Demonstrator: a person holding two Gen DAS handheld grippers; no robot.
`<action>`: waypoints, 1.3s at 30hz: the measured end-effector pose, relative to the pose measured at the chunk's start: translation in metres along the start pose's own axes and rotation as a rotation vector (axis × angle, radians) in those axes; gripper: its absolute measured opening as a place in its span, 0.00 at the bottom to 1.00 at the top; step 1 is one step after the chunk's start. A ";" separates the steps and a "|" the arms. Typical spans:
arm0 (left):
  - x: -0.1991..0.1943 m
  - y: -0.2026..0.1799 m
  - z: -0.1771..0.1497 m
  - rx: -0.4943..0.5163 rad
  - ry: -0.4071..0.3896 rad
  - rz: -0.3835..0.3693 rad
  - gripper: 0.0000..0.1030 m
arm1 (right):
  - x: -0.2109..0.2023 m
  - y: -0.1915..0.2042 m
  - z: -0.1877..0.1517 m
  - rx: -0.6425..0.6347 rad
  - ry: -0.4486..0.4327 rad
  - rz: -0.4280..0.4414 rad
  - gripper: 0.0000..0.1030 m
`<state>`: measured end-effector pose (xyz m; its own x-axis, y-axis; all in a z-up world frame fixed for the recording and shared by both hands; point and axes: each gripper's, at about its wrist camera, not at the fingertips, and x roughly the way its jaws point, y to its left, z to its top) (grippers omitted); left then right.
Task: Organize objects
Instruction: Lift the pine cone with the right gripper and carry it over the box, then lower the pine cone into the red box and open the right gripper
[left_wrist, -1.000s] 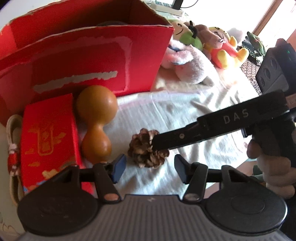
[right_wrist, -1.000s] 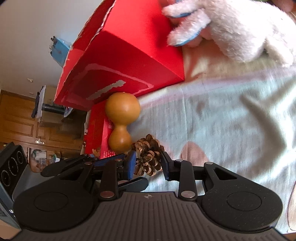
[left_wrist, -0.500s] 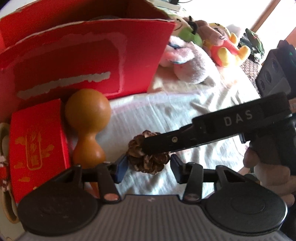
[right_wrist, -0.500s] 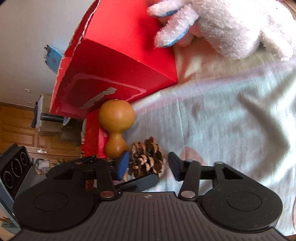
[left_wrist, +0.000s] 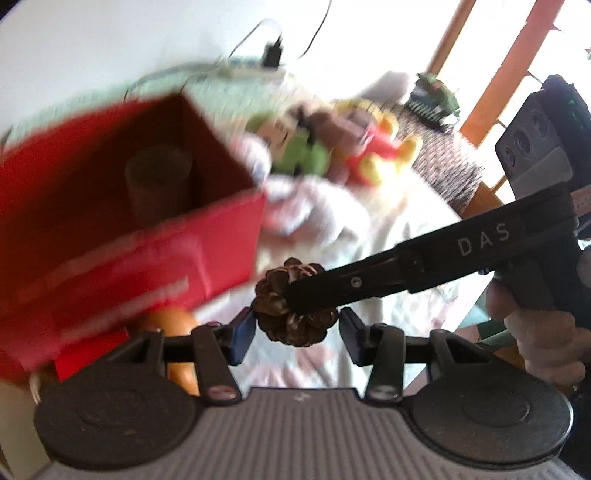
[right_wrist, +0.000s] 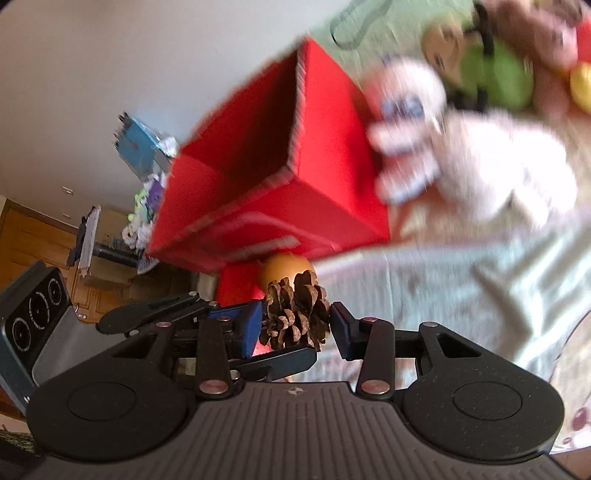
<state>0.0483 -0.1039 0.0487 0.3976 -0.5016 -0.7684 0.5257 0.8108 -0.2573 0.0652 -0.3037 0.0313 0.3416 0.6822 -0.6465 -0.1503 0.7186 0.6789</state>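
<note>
Brown pinecone (left_wrist: 293, 308) — between both tongs, lifted

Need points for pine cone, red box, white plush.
pine cone (right_wrist: 295, 314), right wrist view, on its middle scales.
red box (left_wrist: 155, 258), left wrist view, on its front wall.
white plush (right_wrist: 487, 166), right wrist view, on its body.
</note>
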 end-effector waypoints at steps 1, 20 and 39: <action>-0.006 0.001 0.006 0.016 -0.022 -0.006 0.46 | -0.005 0.006 0.005 -0.012 -0.019 -0.001 0.42; 0.010 0.114 0.053 -0.143 -0.095 -0.106 0.46 | 0.072 0.067 0.097 -0.195 0.028 -0.237 0.41; 0.002 0.154 0.024 -0.116 -0.039 0.028 0.50 | 0.168 0.095 0.110 -0.482 0.320 -0.653 0.41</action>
<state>0.1481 0.0131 0.0217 0.4408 -0.4878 -0.7535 0.4246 0.8529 -0.3037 0.2100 -0.1356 0.0259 0.2300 0.0667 -0.9709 -0.4161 0.9086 -0.0362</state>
